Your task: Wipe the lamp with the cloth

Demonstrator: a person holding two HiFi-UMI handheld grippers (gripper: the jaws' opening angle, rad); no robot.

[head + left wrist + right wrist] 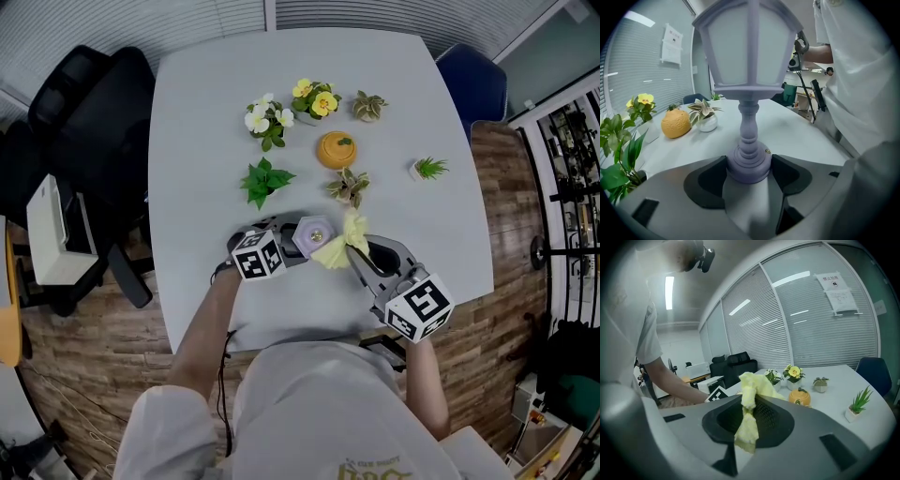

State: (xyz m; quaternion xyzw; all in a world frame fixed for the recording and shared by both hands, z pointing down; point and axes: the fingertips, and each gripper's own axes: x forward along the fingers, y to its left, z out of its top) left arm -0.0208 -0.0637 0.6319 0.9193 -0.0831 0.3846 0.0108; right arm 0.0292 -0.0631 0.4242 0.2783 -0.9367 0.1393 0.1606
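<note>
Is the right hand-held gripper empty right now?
No, the right hand-held gripper is shut on the yellow cloth.

The lamp stands on the table near its front edge, with its base clamped between the jaws of the left gripper. The cloth, pinched in the right gripper, sits just right of the lamp's top. Behind the lamp, the leafy plant is to the left and the variegated plant to the right, with the fruit-shaped ornament behind these. The left flower pot, right flower pot and succulent line the rear. The grass plant stands apart at the right.
</note>
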